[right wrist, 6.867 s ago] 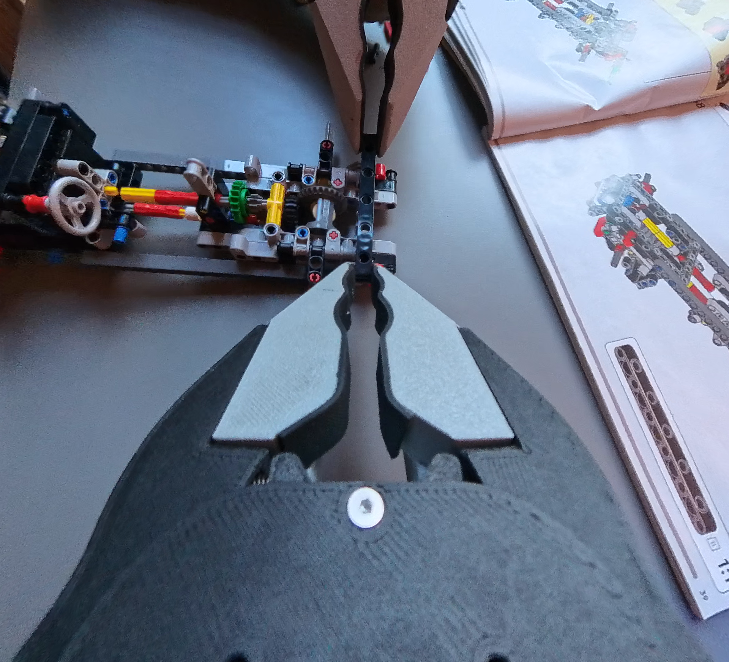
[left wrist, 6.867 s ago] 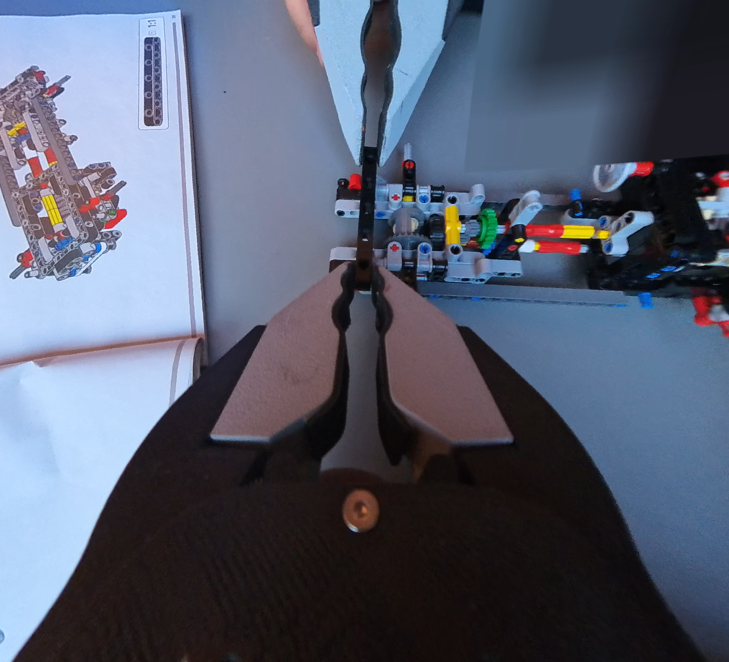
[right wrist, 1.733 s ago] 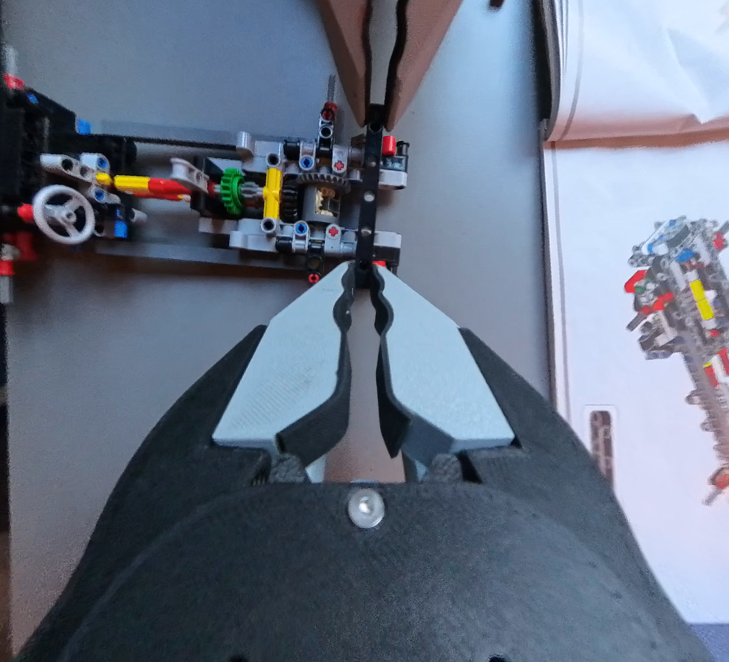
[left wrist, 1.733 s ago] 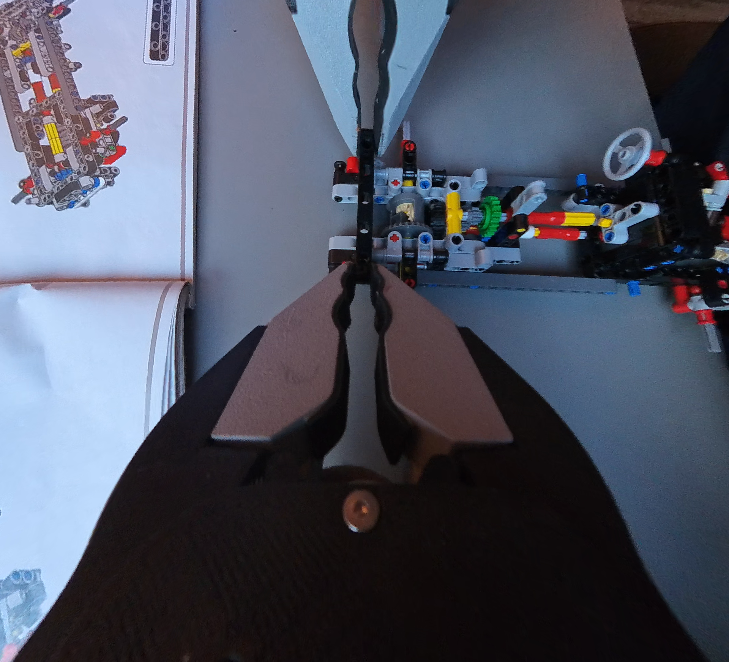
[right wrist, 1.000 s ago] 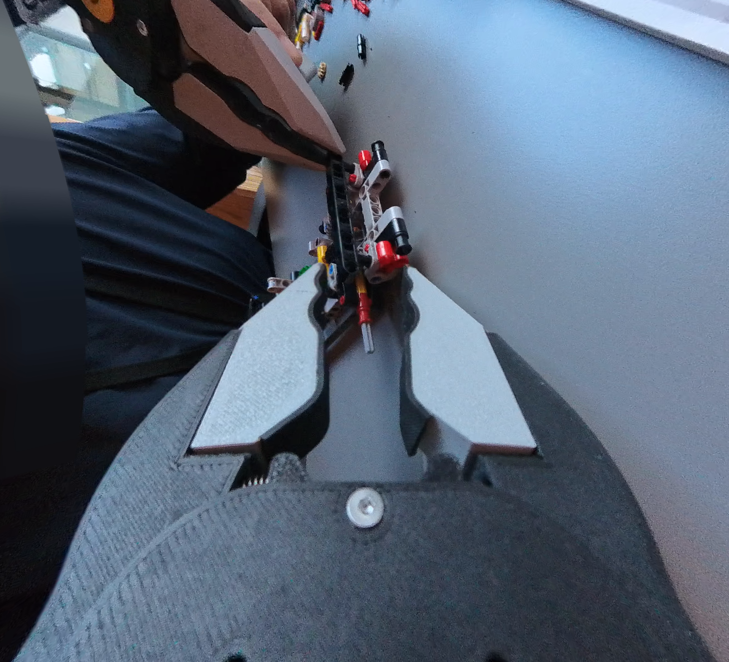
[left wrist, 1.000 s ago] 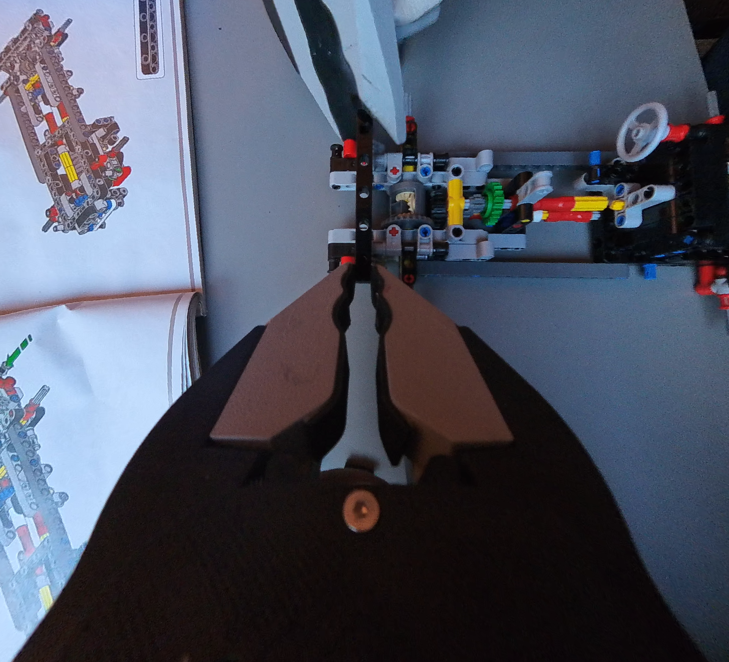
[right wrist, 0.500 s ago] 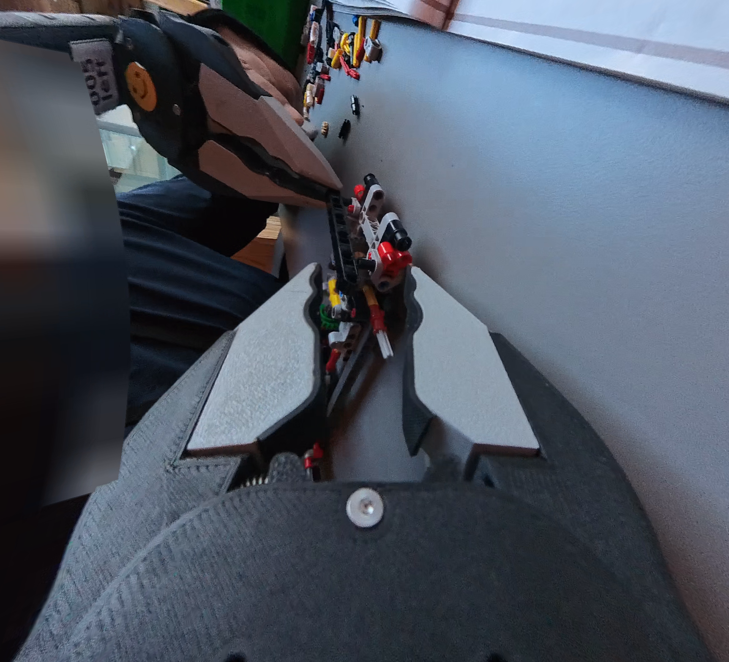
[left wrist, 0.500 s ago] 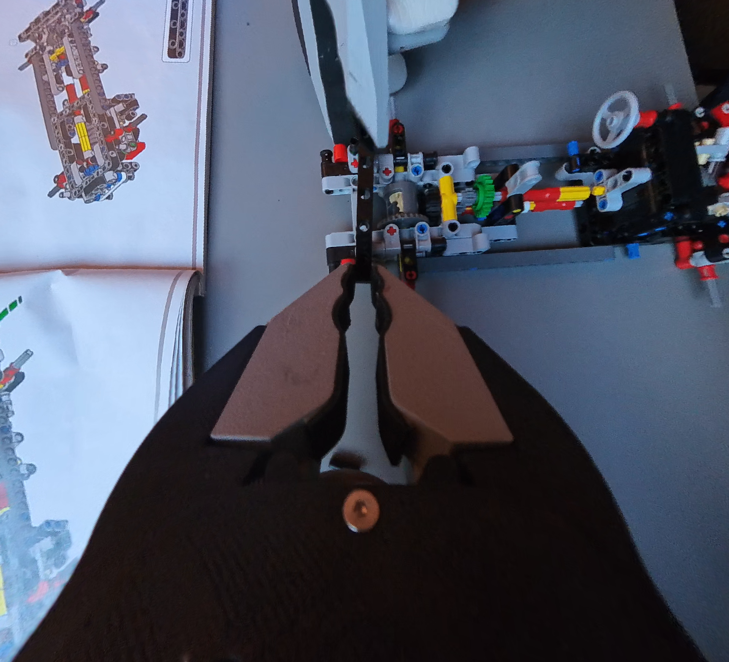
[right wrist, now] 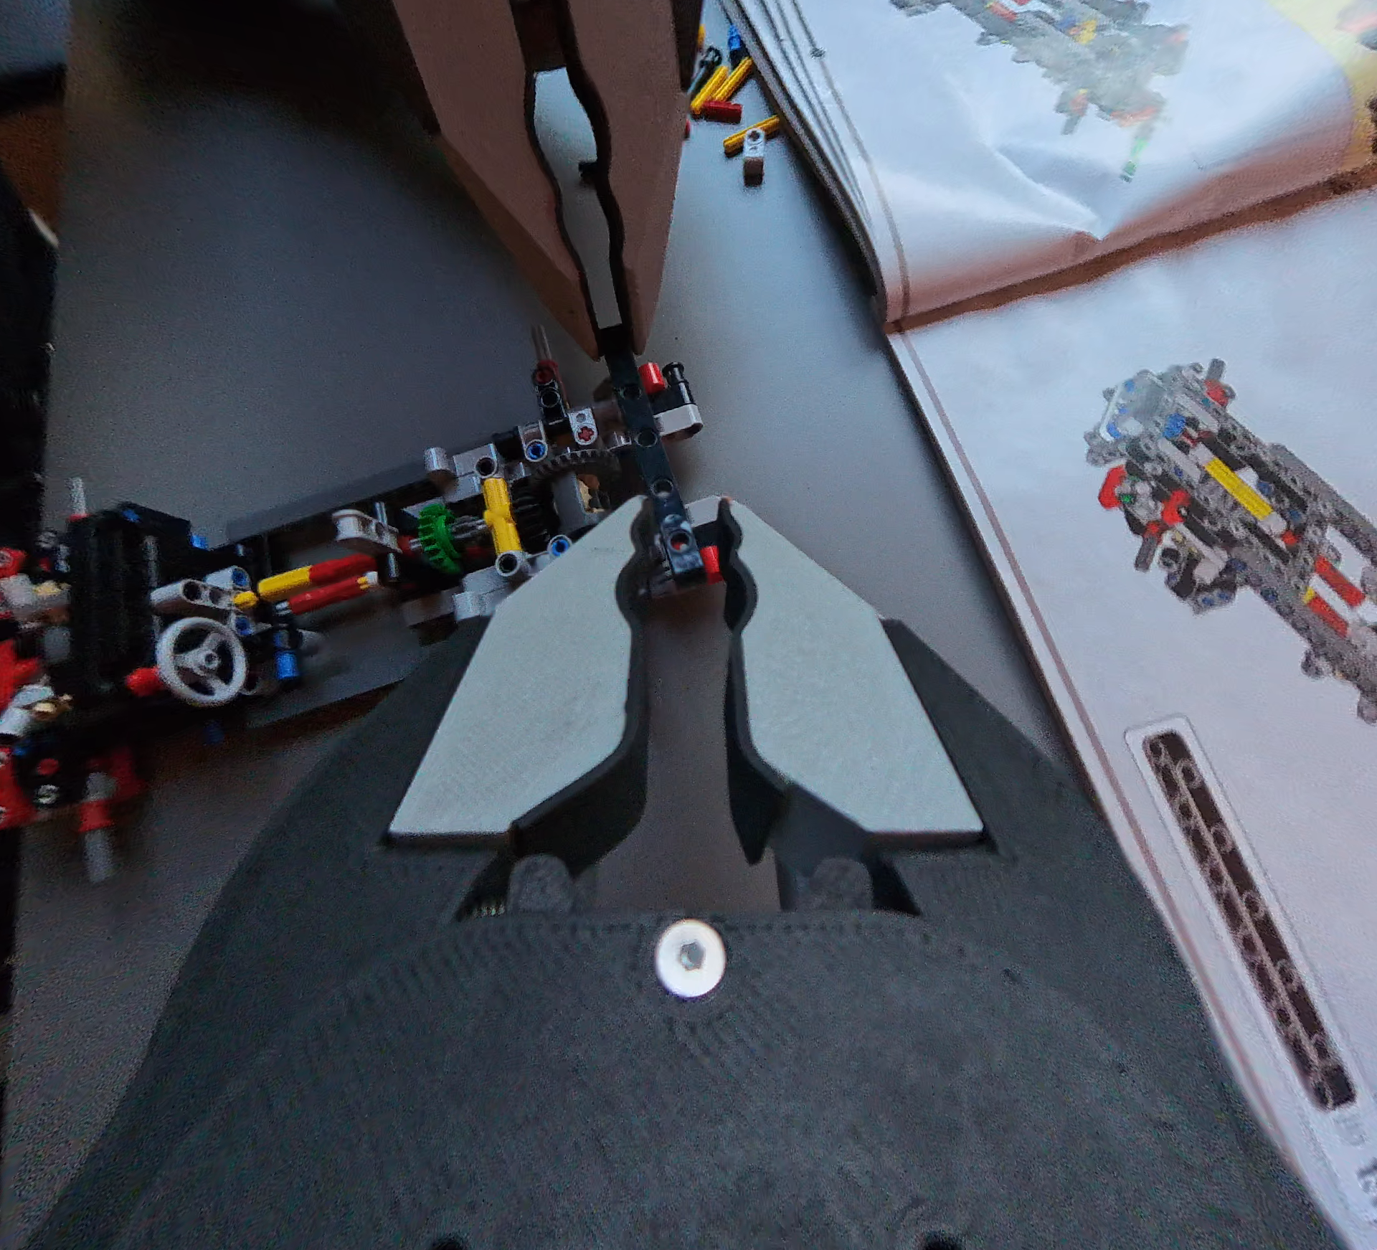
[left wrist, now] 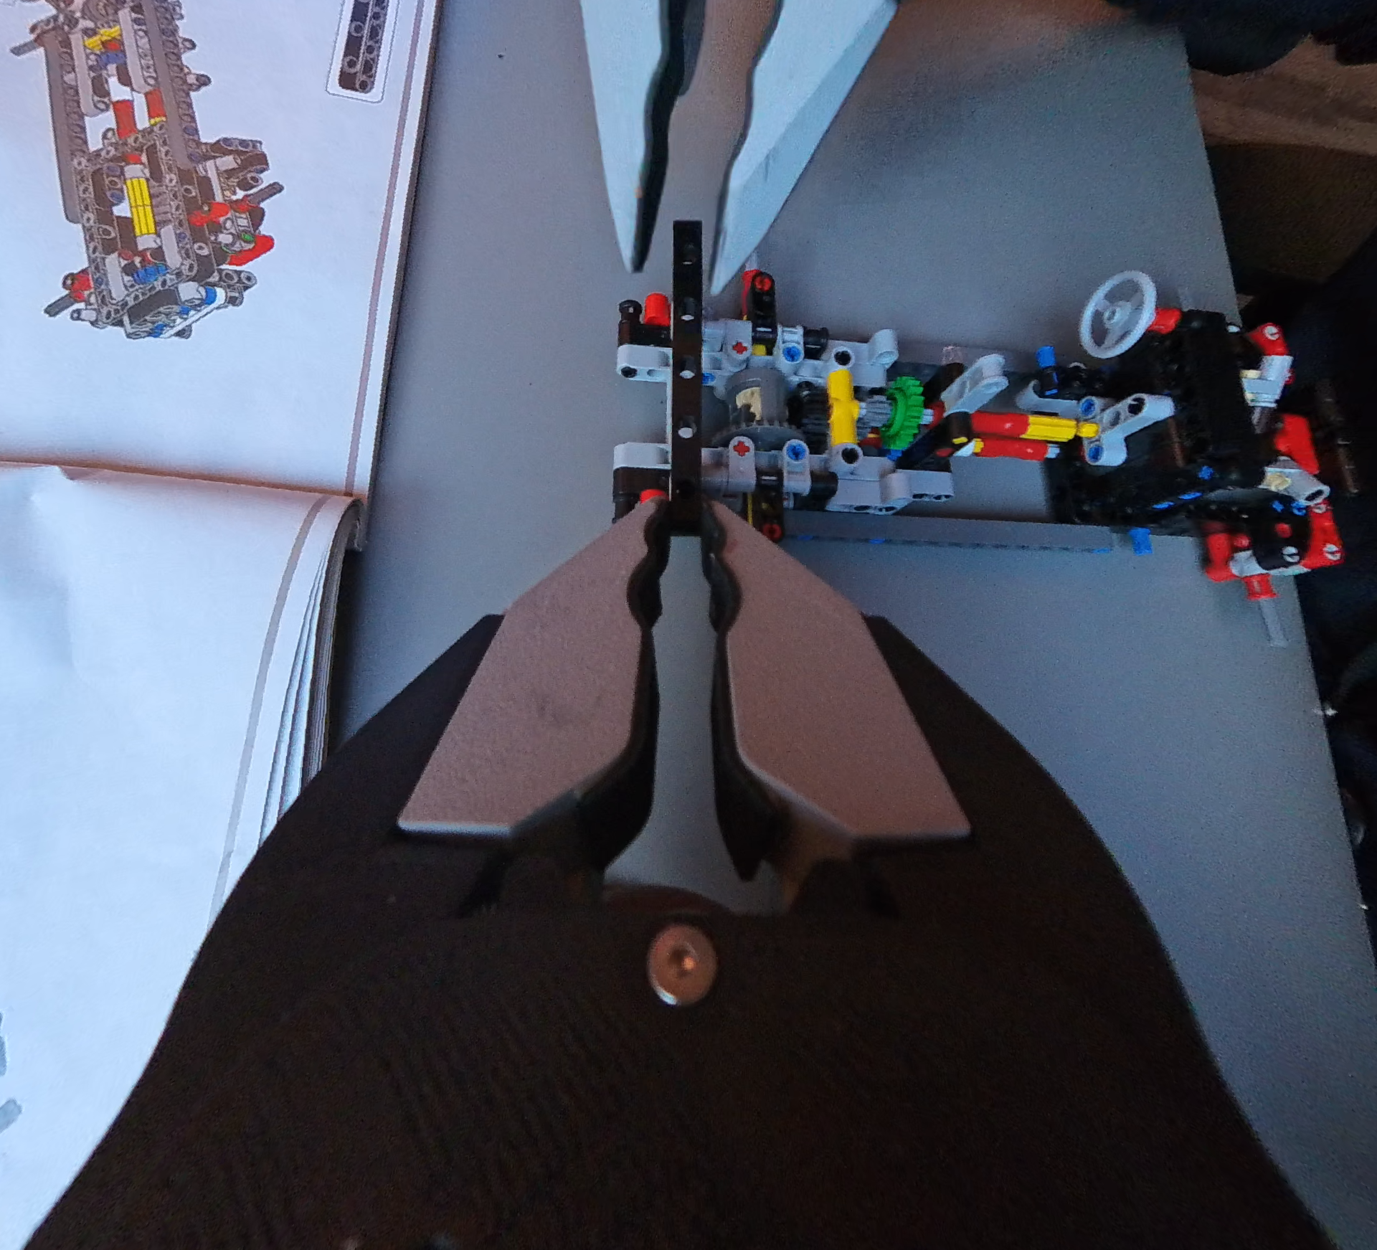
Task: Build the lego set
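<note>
A black holed beam [left wrist: 685,380] lies crosswise over the end of a long brick-built chassis [left wrist: 842,424] on the grey table. My left gripper [left wrist: 685,514], with brown fingers, is shut on the beam's near end. The right wrist view shows the same grip [right wrist: 615,342] on the beam [right wrist: 644,439]. My right gripper [right wrist: 682,514], with grey fingers, straddles the beam's other end, beside a red pin [right wrist: 711,562]. Its pads stand a little off the beam. In the left wrist view its tips [left wrist: 678,275] flank the beam end with gaps on both sides.
An open instruction booklet [left wrist: 186,171] lies left of the chassis; it is on the right in the right wrist view [right wrist: 1118,395]. Loose yellow and red pins [right wrist: 726,89] lie behind the left gripper. A grey steering wheel [left wrist: 1118,314] sits at the chassis's far end, near the table edge.
My right gripper swung back from a tilted, side-on pose with wide jaws to face the left gripper, and its jaws narrowed around the beam's end. The left gripper kept its hold throughout.
</note>
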`<action>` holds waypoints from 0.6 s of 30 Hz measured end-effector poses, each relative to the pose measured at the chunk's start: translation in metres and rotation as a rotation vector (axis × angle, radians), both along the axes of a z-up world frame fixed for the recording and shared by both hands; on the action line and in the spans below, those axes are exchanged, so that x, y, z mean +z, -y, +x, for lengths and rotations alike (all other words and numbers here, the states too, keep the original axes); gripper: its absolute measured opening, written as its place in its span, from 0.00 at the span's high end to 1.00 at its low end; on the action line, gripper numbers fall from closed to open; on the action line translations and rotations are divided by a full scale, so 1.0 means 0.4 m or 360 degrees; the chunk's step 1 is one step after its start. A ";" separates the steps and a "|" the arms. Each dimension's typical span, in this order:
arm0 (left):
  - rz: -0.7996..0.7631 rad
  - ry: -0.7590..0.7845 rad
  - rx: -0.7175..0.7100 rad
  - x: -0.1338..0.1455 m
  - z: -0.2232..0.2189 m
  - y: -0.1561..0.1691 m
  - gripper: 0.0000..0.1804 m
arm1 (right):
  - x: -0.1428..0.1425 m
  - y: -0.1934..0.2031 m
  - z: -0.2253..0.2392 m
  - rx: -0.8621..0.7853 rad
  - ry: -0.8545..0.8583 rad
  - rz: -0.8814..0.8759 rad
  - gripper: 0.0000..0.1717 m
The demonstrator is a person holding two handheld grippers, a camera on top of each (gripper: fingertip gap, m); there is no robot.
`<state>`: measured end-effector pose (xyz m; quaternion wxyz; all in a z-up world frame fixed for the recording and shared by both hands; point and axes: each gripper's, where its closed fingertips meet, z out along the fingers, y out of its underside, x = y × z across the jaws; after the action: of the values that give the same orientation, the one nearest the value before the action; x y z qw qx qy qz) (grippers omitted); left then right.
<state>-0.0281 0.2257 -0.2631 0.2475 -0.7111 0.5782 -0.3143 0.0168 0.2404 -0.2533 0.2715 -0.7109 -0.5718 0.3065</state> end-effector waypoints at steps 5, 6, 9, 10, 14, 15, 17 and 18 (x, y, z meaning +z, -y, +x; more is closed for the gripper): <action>-0.0005 0.0008 -0.0001 0.000 0.001 -0.002 0.97 | -0.003 0.011 -0.025 0.0158 -0.0014 0.0009 0.96; -0.0017 0.0015 -0.0001 0.000 0.002 -0.002 0.97 | -0.003 0.013 -0.025 0.0179 -0.0006 0.0020 0.96; -0.0045 0.0039 -0.0001 0.000 0.004 -0.002 0.97 | 0.002 0.021 -0.035 0.0240 -0.0014 0.0026 0.94; -0.0047 0.0042 -0.0004 0.000 0.005 -0.001 0.97 | 0.003 0.024 -0.040 0.0258 -0.0014 0.0024 0.95; -0.0043 0.0042 -0.0012 0.002 0.006 0.000 0.97 | -0.008 0.032 -0.063 0.0321 0.0028 0.0056 0.95; -0.0042 0.0043 -0.0014 0.002 0.007 0.000 0.97 | -0.011 0.032 -0.066 0.0331 0.0044 0.0073 0.96; -0.0049 0.0050 -0.0013 0.002 0.008 0.000 0.97 | -0.015 0.029 -0.073 0.0332 0.0062 0.0088 0.97; -0.0052 0.0052 -0.0013 0.002 0.008 0.000 0.97 | -0.017 0.030 -0.077 0.0331 0.0064 0.0081 0.97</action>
<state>-0.0248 0.2259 -0.2623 0.2440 -0.7075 0.5717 -0.3362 -0.0141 0.2285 -0.2601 0.2446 -0.6467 -0.6554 0.3040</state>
